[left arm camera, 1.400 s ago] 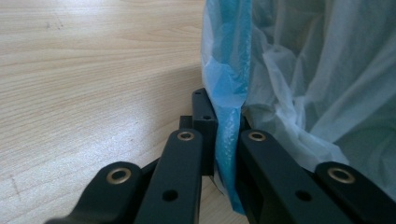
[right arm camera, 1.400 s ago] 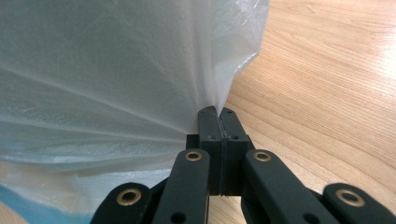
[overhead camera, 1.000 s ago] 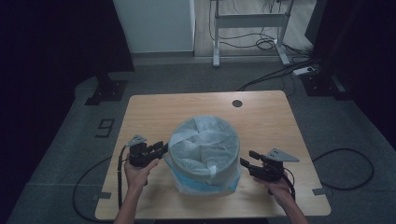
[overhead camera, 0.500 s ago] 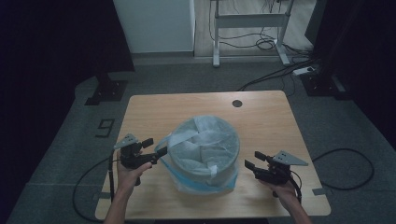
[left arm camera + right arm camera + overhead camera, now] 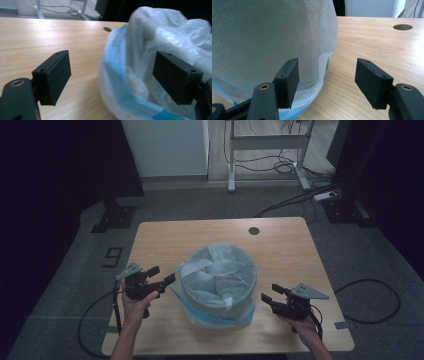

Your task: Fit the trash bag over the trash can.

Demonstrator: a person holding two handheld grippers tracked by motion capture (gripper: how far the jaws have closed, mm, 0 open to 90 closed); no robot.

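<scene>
Left gripper (image 5: 161, 275): lower left of the high view, held in a hand (image 5: 134, 301) that enters from the bottom edge. Jaws spread wide, nothing between the pads. In the left gripper view (image 5: 111, 75) the far jaw overlaps the bag's side; contact cannot be told.

Right gripper (image 5: 270, 294): lower right of the high view, grey three-cornered plate on top, held in the other hand (image 5: 301, 324). Jaws wide apart, gripping nothing. In the right gripper view (image 5: 327, 80) one jaw stands just in front of the bag's hanging film, the other over bare table.

Bin (image 5: 218, 275): round, upright, centre of the high view, between the two grippers.

Bag (image 5: 220, 270): translucent white plastic with a blue band, lining the bin and folded over its rim; loose film gathers low around the base. It is at the right of the left gripper view (image 5: 150, 50) and the left of the right gripper view (image 5: 262, 42).

Table (image 5: 165, 240): light wood, round cable hole (image 5: 254, 230) near the far edge.

Floor (image 5: 70, 270): grey, cables trailing at both sides.
</scene>
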